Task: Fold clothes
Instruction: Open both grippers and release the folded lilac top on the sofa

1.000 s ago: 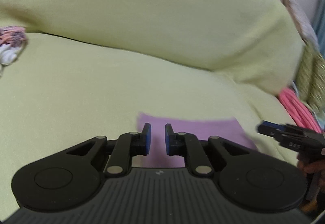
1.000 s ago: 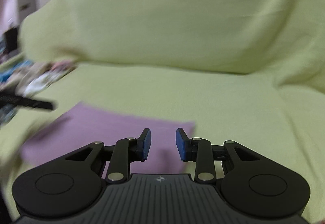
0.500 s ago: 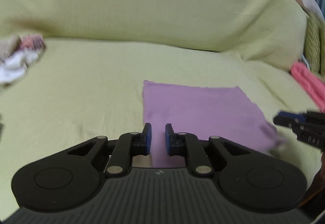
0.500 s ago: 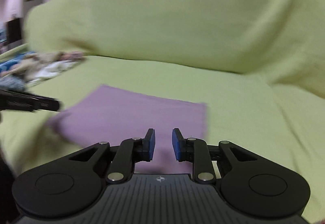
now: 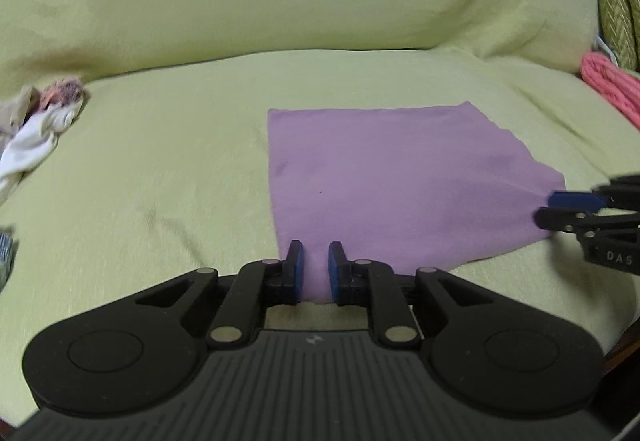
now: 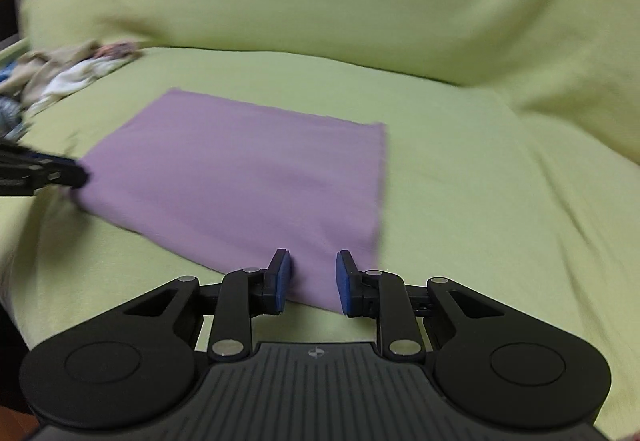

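Green-covered sofa (image 5: 168,177) used as work surface; purple cloth (image 5: 400,181) laid flat at seat centre, neatly squared, apparently folded. Left gripper (image 5: 314,273) and right gripper (image 6: 310,279) parted at near corners, nothing held. Unfolded heap (image 5: 36,129) left at far left.

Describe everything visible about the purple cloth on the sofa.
The plain purple rectangular cloth looks like thin, soft knit fabric, apparently already folded, lying flat and smooth on the seat of the sofa under a light green cover. Its edges are slightly wavy. The left hand-held gripper sits at its near left corner and the right hand-held gripper at its near right corner, both open with cloth showing between the blue pads; whether they touch it is unclear.
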